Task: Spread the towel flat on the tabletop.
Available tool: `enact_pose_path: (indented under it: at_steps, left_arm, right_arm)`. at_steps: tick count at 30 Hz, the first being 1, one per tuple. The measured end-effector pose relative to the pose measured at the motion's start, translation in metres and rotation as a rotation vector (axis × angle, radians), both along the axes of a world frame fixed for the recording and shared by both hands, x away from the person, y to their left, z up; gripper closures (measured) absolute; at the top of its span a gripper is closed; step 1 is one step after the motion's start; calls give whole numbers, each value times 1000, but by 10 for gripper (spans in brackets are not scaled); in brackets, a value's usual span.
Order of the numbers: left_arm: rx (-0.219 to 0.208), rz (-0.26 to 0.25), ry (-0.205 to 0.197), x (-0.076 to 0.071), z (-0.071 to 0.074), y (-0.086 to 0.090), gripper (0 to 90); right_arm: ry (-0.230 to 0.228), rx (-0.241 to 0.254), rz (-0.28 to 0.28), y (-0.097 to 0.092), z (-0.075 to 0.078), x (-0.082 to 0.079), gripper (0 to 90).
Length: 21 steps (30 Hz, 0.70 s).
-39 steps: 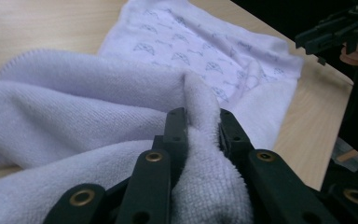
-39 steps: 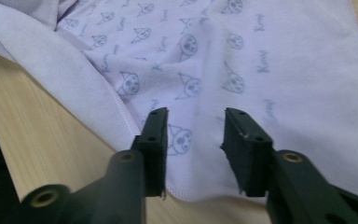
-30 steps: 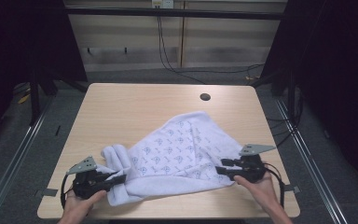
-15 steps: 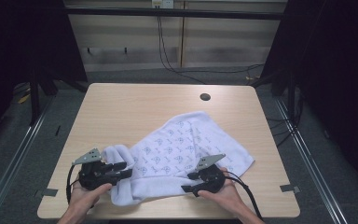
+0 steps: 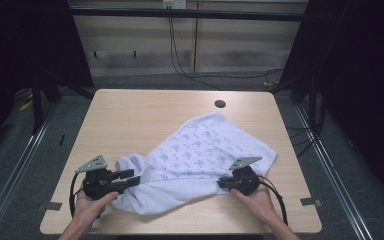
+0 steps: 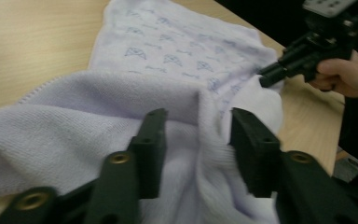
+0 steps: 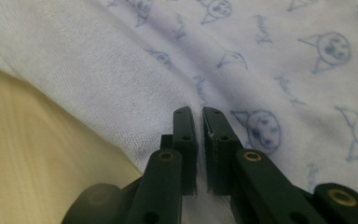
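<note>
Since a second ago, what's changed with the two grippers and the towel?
The right gripper moved in from the table's right edge and down to the towel; its jaws have just been closing and now pinch a fold of it. The left gripper barely moved; its jaws have just been closing with bunched towel between them, not yet clamped. The towel's spread and the table are unchanged.

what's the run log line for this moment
left tongs: closing, jaws astride towel fold | right tongs: closed on towel edge | table
</note>
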<state>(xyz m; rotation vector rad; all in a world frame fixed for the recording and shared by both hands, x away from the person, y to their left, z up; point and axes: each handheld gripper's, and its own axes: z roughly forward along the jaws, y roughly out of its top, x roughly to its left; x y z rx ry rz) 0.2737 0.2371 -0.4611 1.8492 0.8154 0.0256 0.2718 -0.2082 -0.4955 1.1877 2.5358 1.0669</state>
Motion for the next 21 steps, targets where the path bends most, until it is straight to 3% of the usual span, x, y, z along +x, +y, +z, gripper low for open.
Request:
enact_pose_path:
  at_steps: [3, 7, 10, 12, 15, 16, 18, 20, 21]
  left_arm:
    - [-10, -11, -4, -4, 1, 0, 589]
    - [11, 46, 6, -3, -1, 8, 573]
    - [4, 91, 33, 7, -5, 12, 549]
    - [31, 94, 46, 16, -9, 9, 501]
    - [88, 141, 17, 28, -17, 1, 488]
    - [94, 130, 27, 34, -20, -1, 491]
    - [66, 125, 67, 45, -26, -3, 467]
    - [54, 99, 97, 53, -31, -7, 462]
    - [54, 110, 98, 55, -32, -11, 569]
  right_arm:
    - [-16, -33, -41, -13, 2, 1, 835]
    - [-22, -69, -88, -28, 4, -2, 784]
    - [-40, -41, -102, -37, 9, -11, 728]
    - [-58, -20, -108, -36, 16, -17, 690]
    - [-80, 5, -76, -26, 22, -15, 650]
    - [-80, 21, -61, -20, 22, -11, 638]
    - [-84, 42, -12, 7, 25, 2, 608]
    - [-88, 48, 13, 17, 27, 6, 601]
    - [-100, 69, 53, 40, 30, 16, 581]
